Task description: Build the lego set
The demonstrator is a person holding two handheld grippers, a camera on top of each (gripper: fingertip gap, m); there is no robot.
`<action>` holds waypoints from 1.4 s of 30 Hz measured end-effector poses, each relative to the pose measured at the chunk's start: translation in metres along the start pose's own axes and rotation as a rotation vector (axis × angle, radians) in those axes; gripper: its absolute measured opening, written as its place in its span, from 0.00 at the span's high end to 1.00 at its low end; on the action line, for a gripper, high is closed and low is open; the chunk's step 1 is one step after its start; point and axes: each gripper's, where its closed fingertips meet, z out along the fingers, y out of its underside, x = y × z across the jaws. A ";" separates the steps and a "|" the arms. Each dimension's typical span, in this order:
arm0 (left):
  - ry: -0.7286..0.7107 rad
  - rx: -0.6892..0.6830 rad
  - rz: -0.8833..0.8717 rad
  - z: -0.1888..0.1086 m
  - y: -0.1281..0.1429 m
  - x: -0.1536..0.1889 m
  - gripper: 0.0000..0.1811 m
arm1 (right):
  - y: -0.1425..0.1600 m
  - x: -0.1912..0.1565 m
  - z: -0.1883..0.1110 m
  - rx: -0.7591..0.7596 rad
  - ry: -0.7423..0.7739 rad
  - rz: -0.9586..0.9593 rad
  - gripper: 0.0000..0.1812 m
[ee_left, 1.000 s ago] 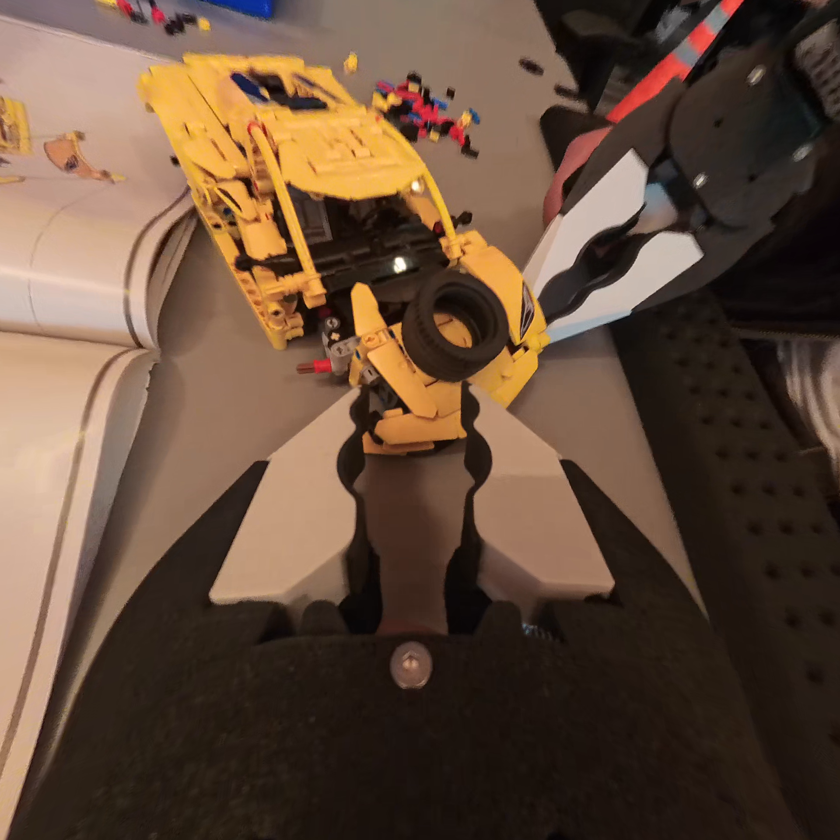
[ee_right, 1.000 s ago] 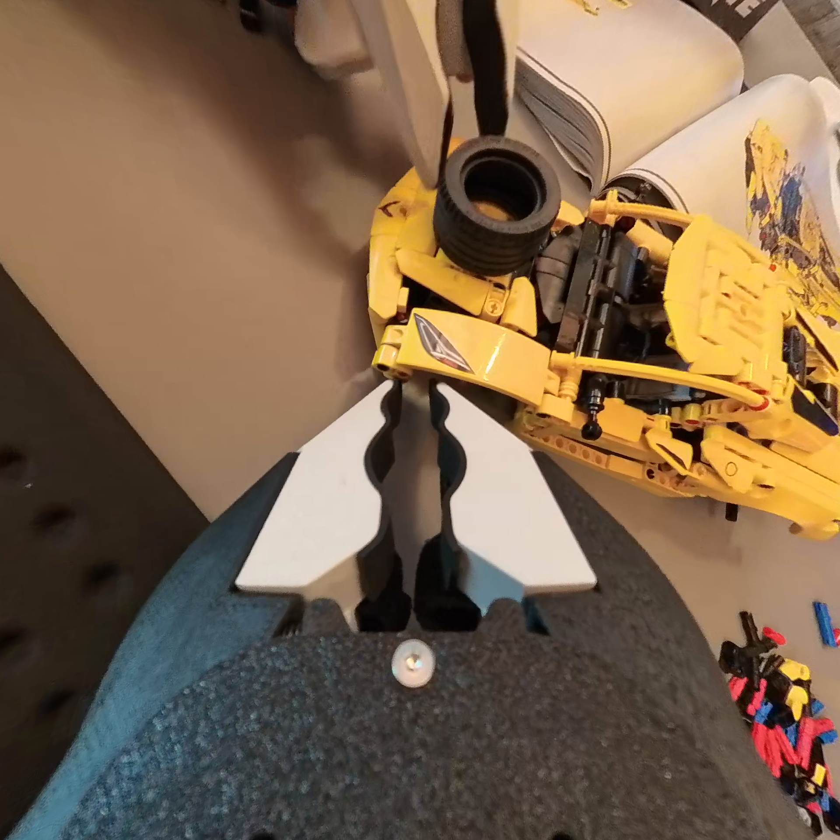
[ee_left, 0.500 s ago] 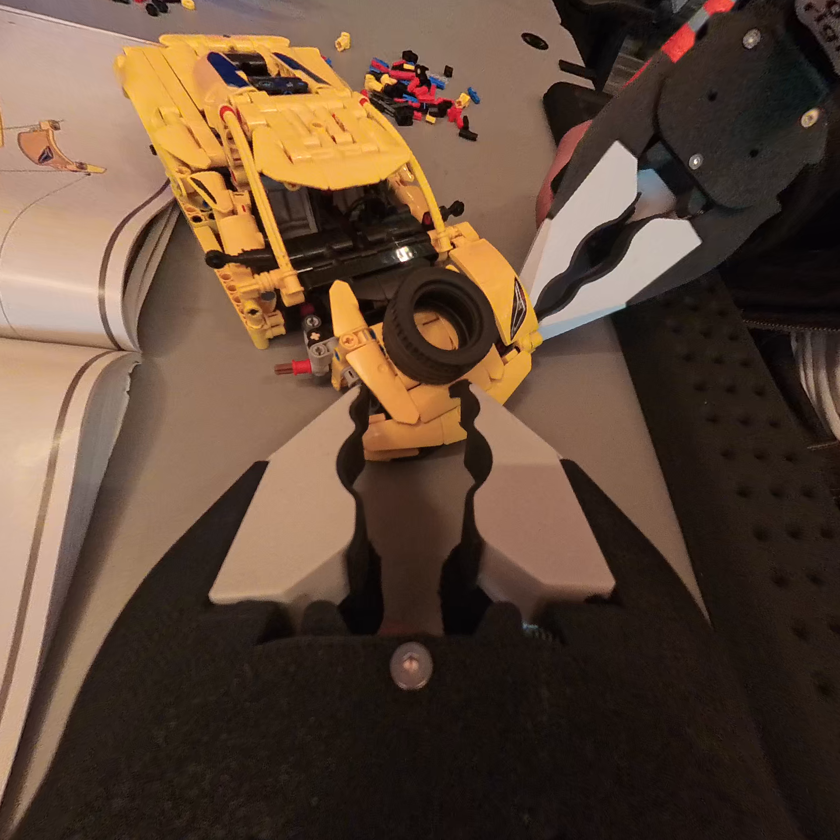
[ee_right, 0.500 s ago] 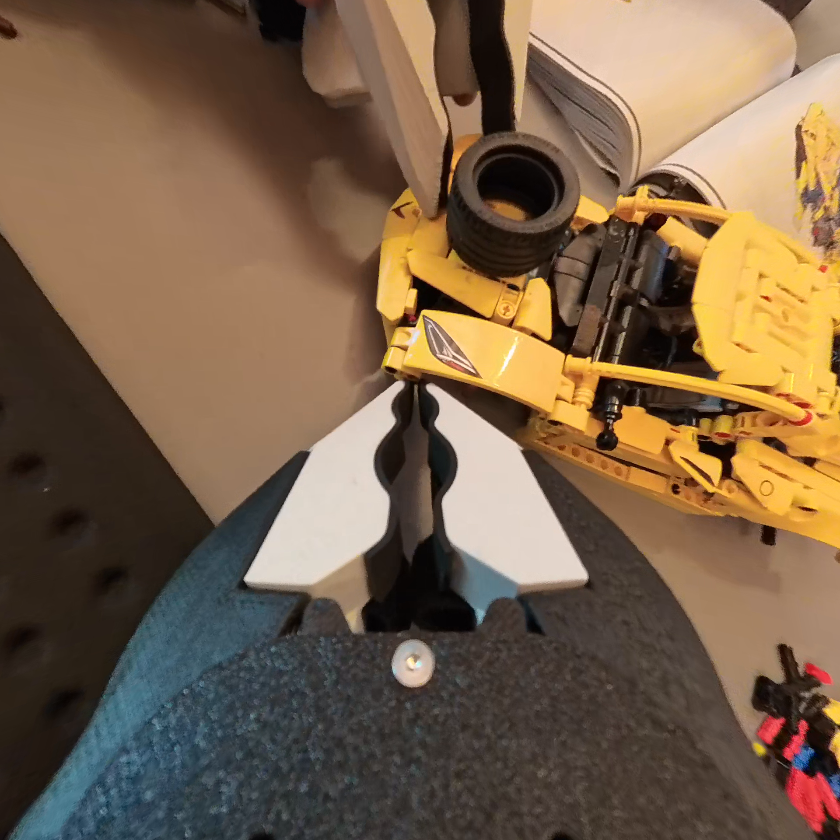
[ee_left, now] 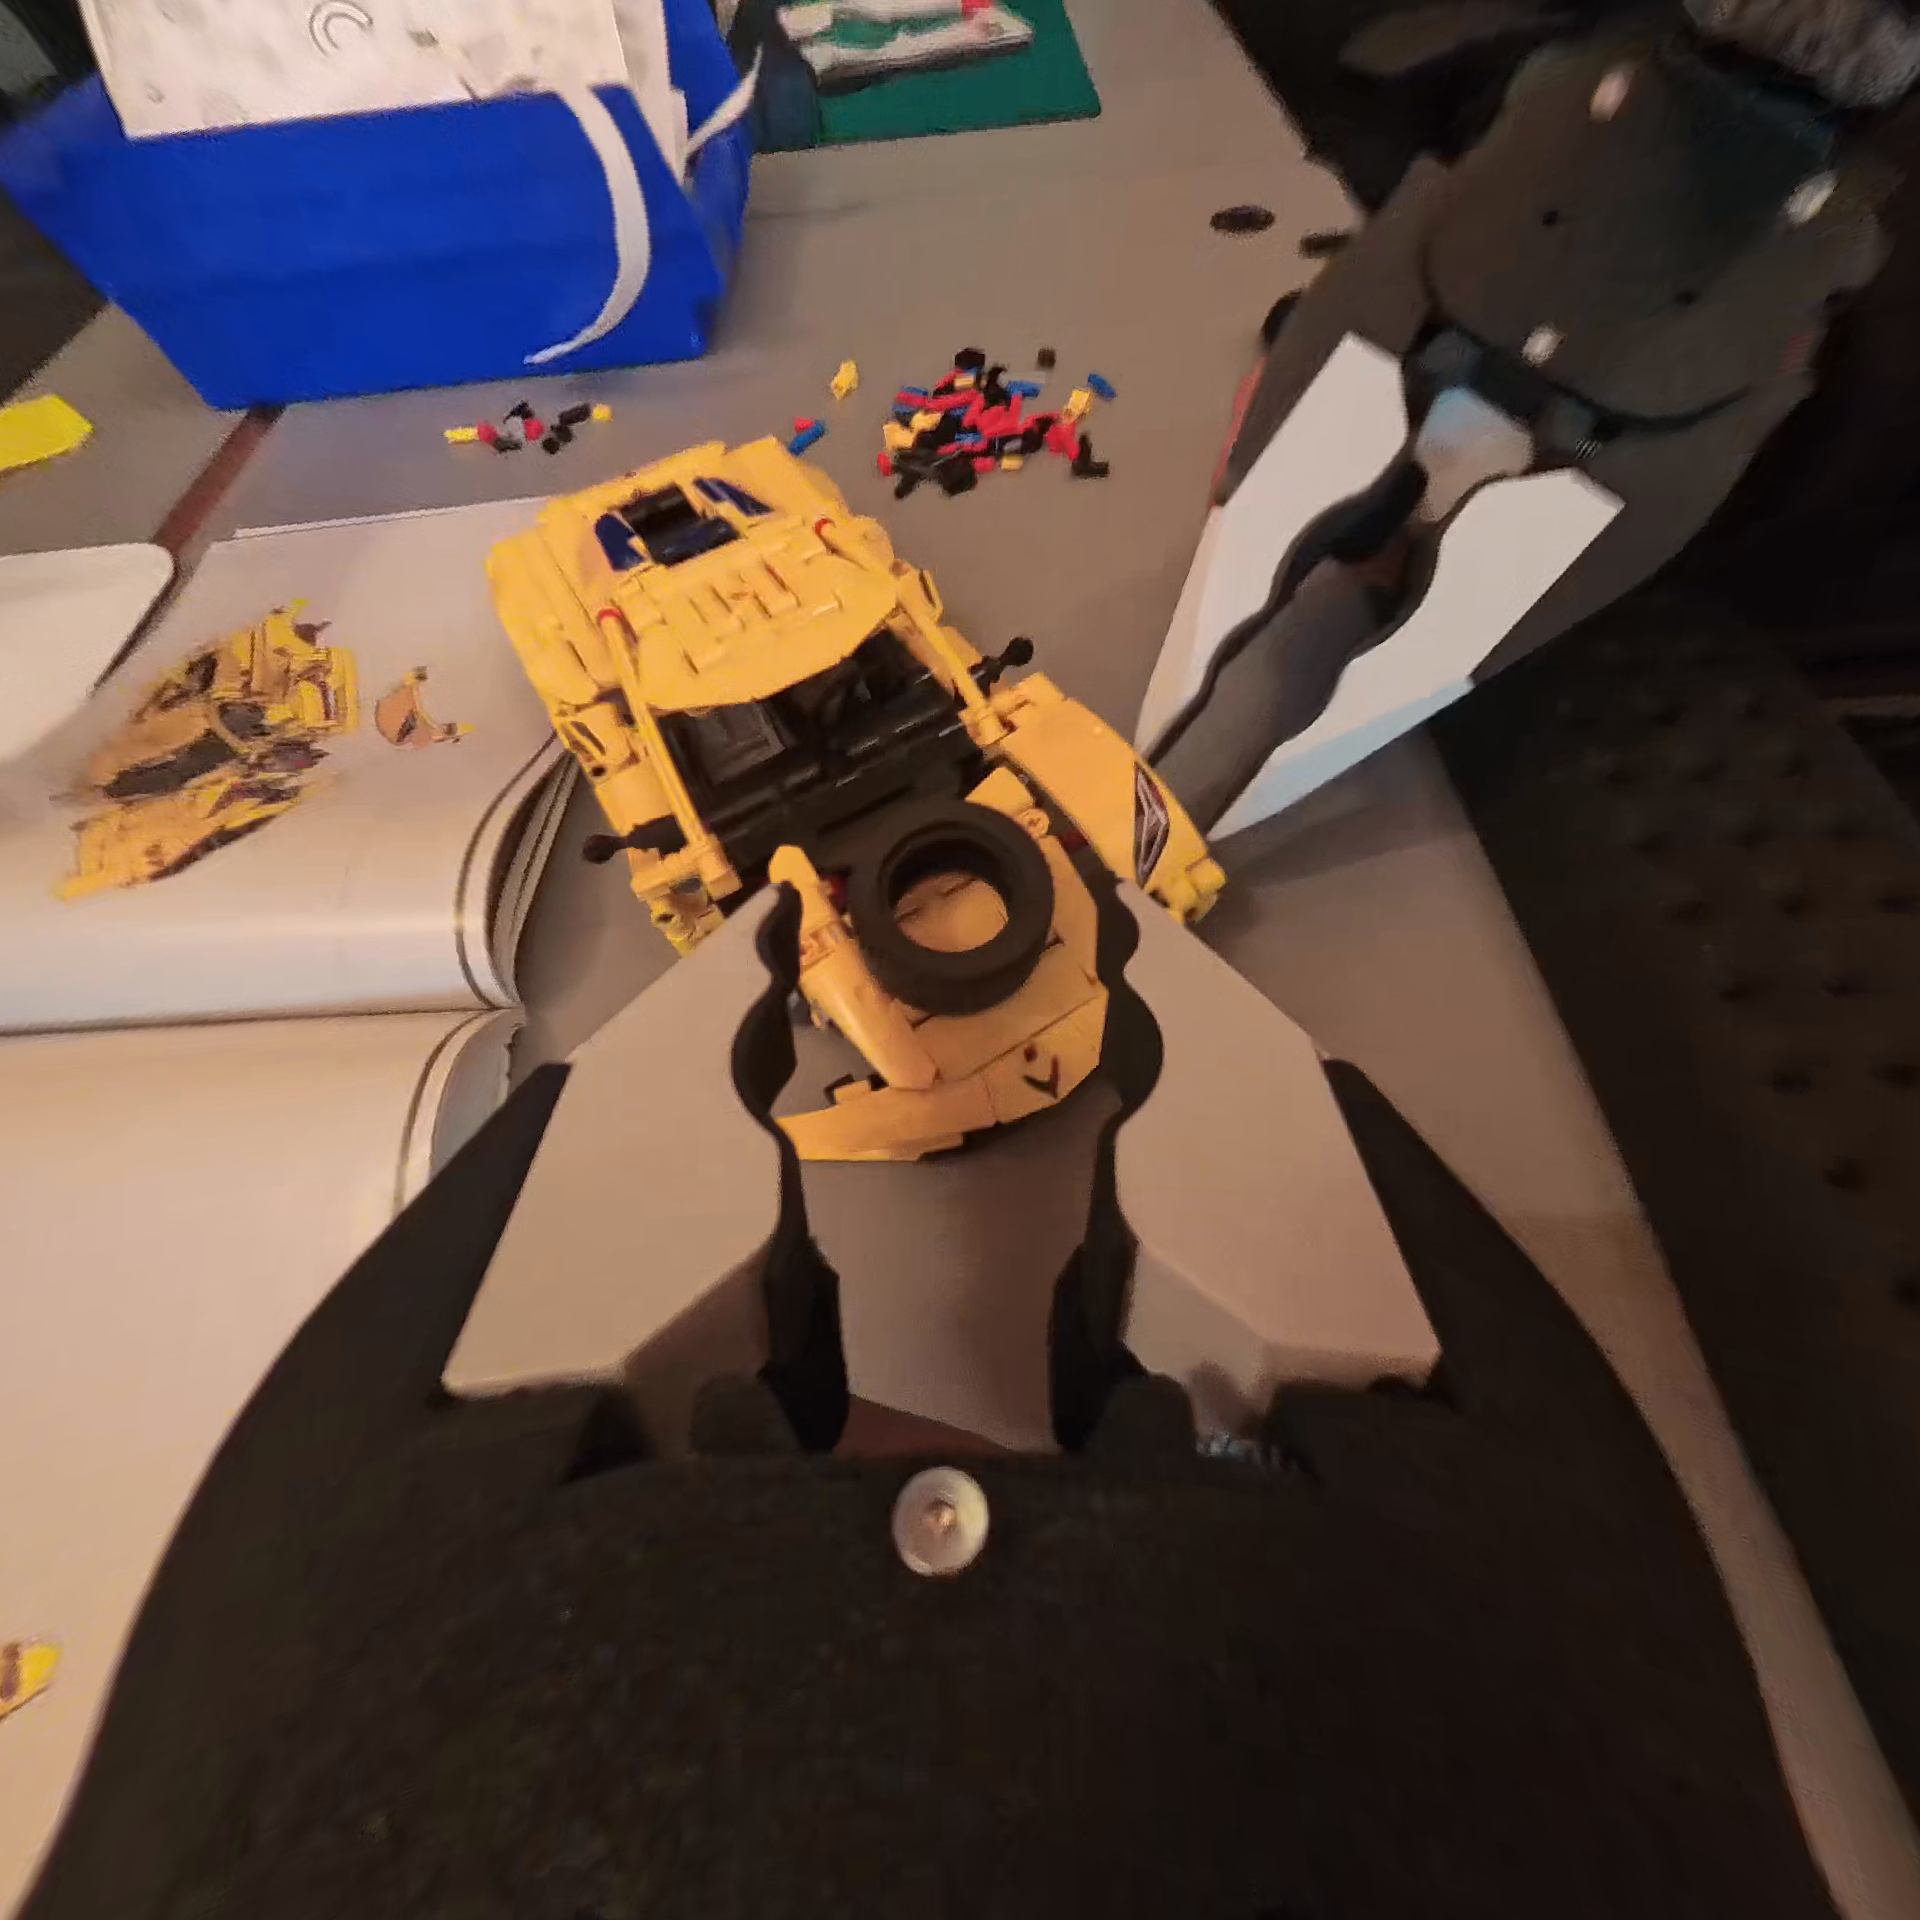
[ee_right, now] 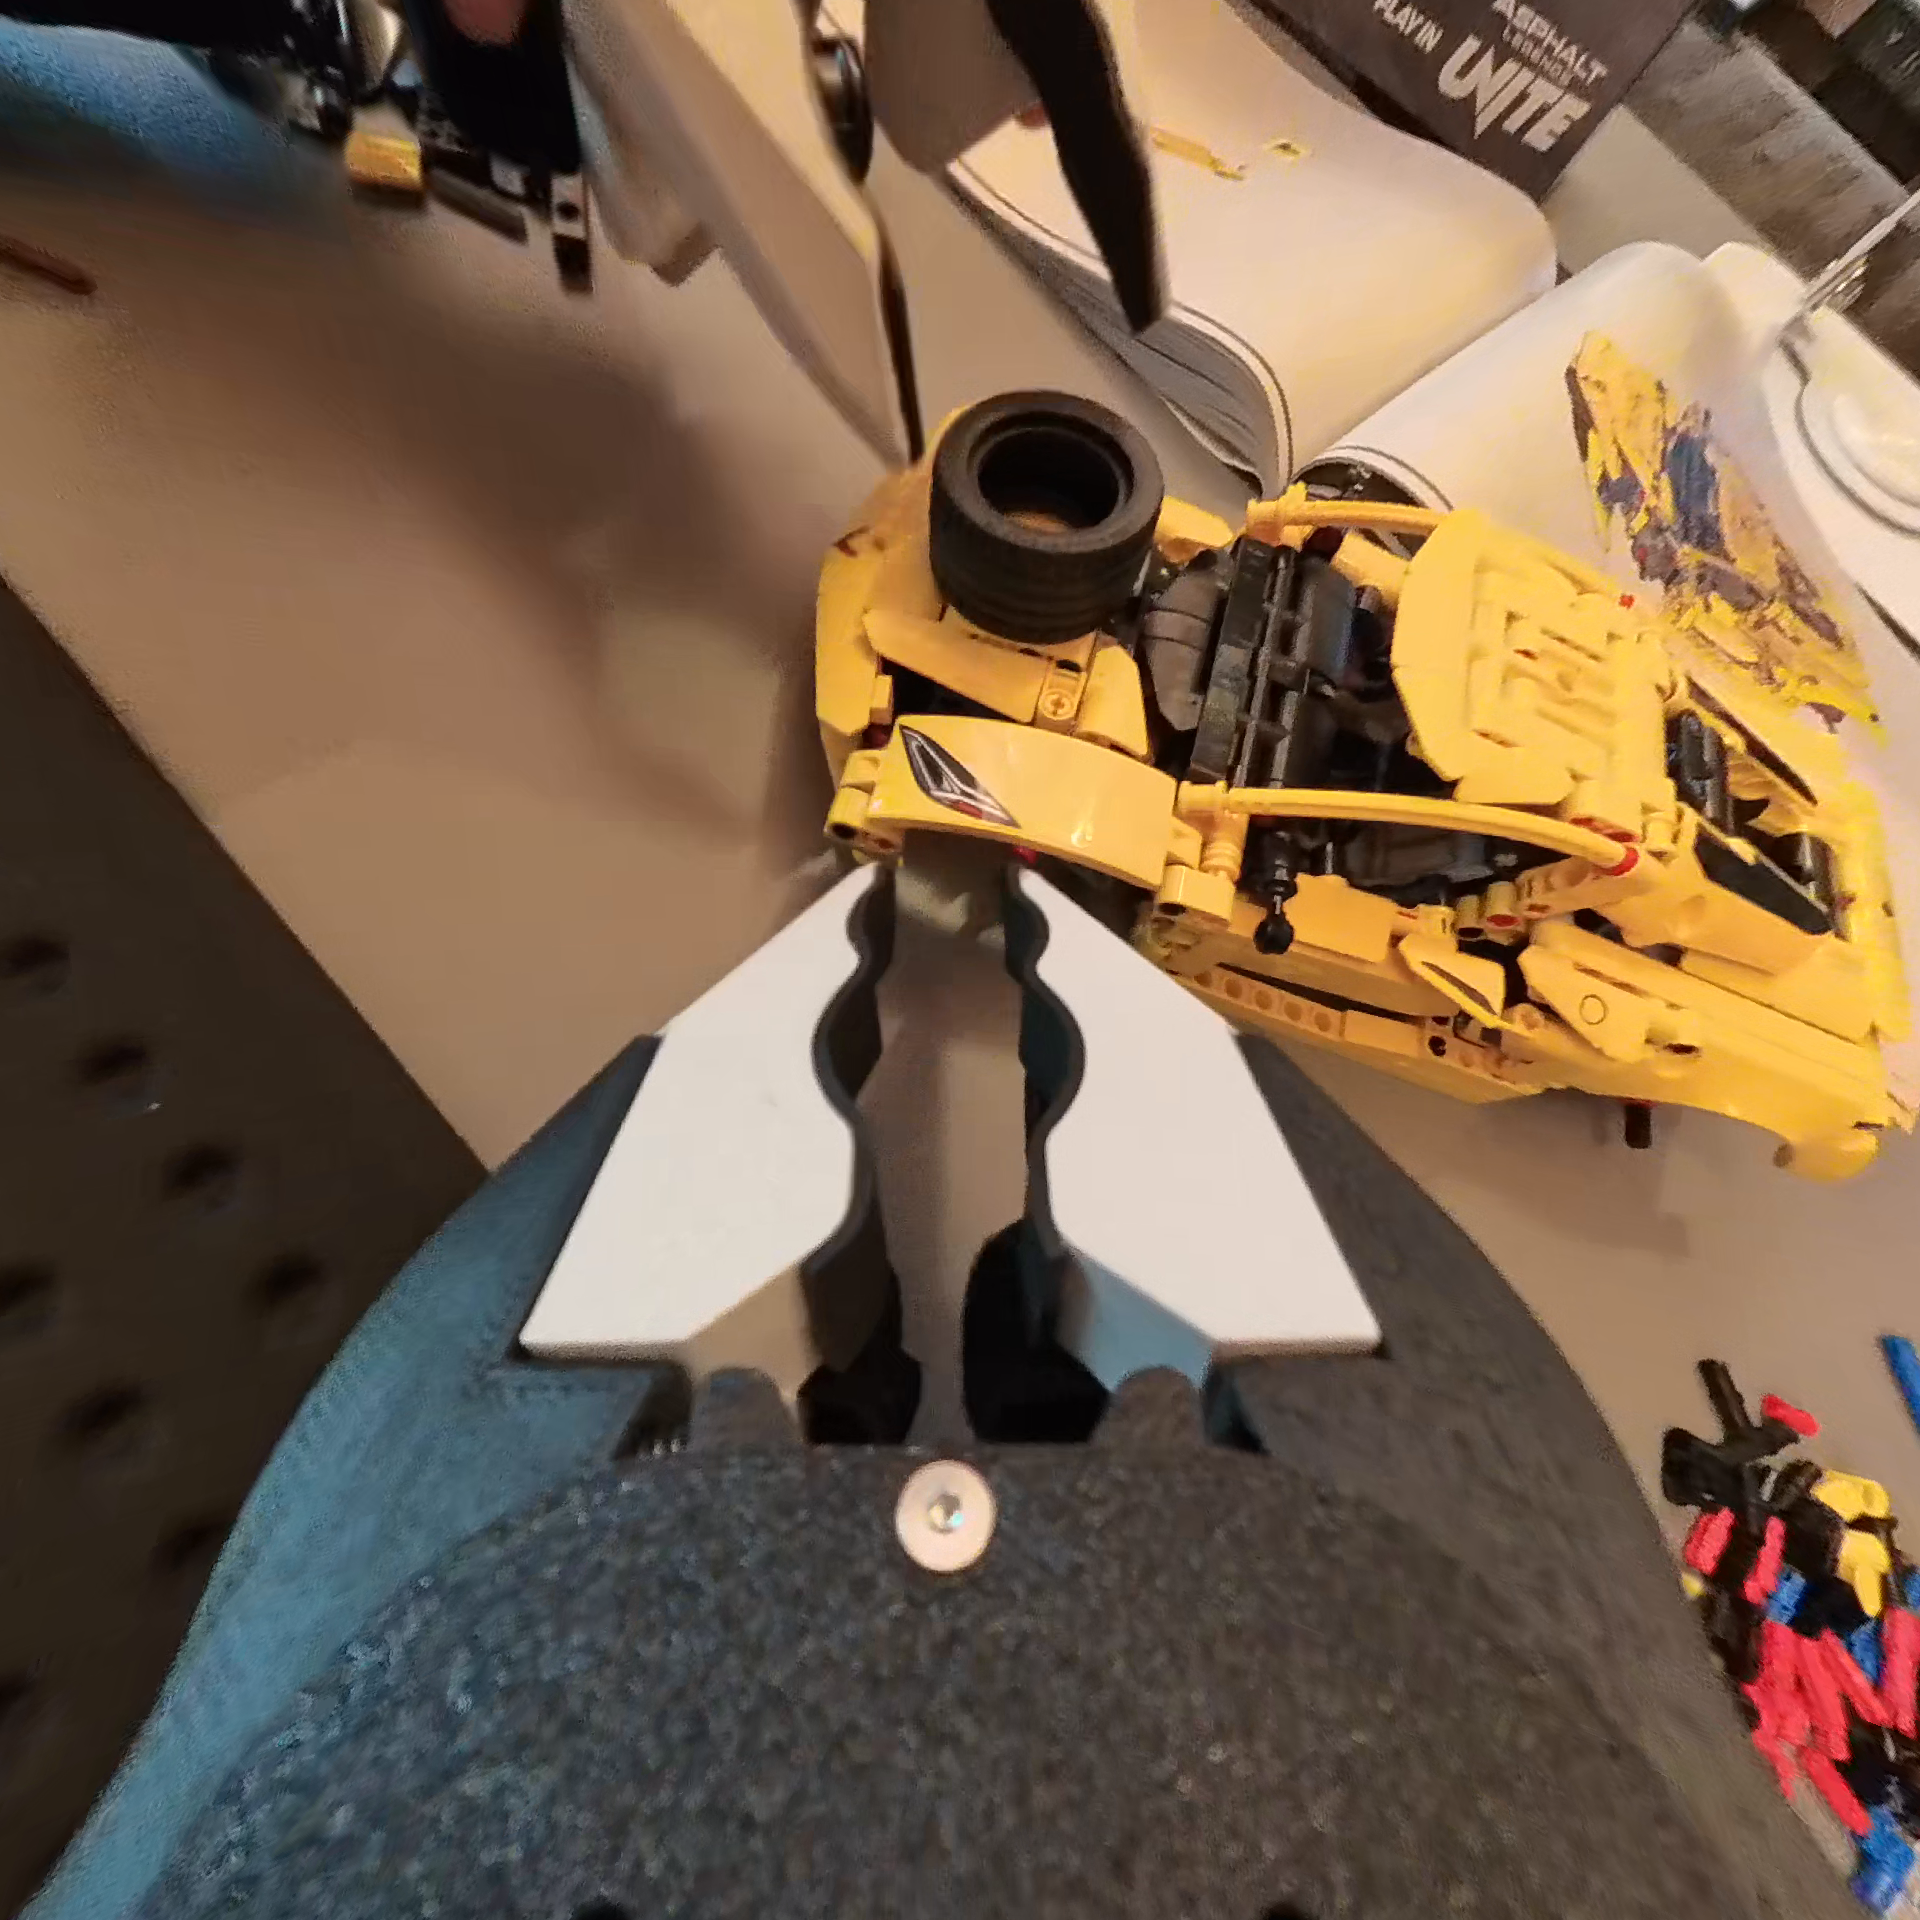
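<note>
A yellow lego car stands on the grey table, its nose toward my left gripper; it also shows in the right wrist view. A loose black tire lies flat on the car's front. My left gripper is open, its jaws on either side of the car's nose and the tire, touching neither that I can see. My right gripper is open by a narrow gap and empty, its tips just short of the car's yellow side panel.
An open instruction booklet lies left of the car. A blue box stands behind it. A pile of small loose pieces lies beyond the car. A black perforated mat borders the table on the right.
My left gripper has drawn back and up and its jaws have widened. My right gripper's jaws have parted from nearly shut. The tire stays on the car's front.
</note>
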 end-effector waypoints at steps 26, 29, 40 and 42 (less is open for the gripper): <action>-0.984 -0.430 -0.604 -0.283 0.175 0.093 0.76 | -0.019 -0.003 -0.017 0.159 -0.290 0.298 0.86; -1.165 -0.325 -0.687 -0.315 0.174 0.076 0.76 | -0.021 -0.003 -0.019 0.172 -0.336 0.354 0.86; -1.468 -0.387 -0.544 -0.416 0.102 -0.029 0.76 | -0.024 -0.004 -0.024 0.202 -0.362 0.377 0.85; -1.491 -0.313 -0.613 -0.457 0.098 -0.006 0.76 | -0.024 -0.005 -0.023 0.196 -0.371 0.380 0.85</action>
